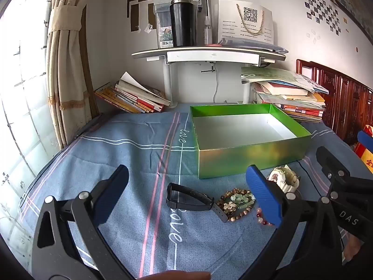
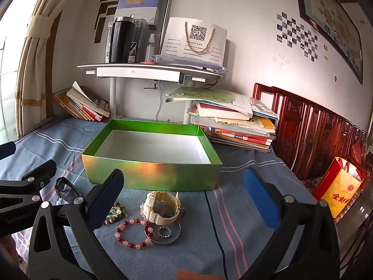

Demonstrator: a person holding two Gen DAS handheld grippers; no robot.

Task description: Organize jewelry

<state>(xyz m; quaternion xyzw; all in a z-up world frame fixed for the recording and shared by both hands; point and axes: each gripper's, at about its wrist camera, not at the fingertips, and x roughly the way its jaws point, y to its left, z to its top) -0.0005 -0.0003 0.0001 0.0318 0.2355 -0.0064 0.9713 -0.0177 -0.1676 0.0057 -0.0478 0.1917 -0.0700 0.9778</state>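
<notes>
So we've got both grippers spread wide with nothing in them: left gripper (image 1: 186, 191) hanging over the black watch (image 1: 190, 200), right gripper (image 2: 184, 191) over the cream watch (image 2: 162, 206). The jewelry all sits on the blue cloth (image 1: 130, 154) just in front of the green box (image 2: 151, 175): the red bead bracelet (image 2: 132, 233), a silvery bangle (image 2: 166, 233), and a greenish beaded cluster (image 1: 235, 201).
</notes>
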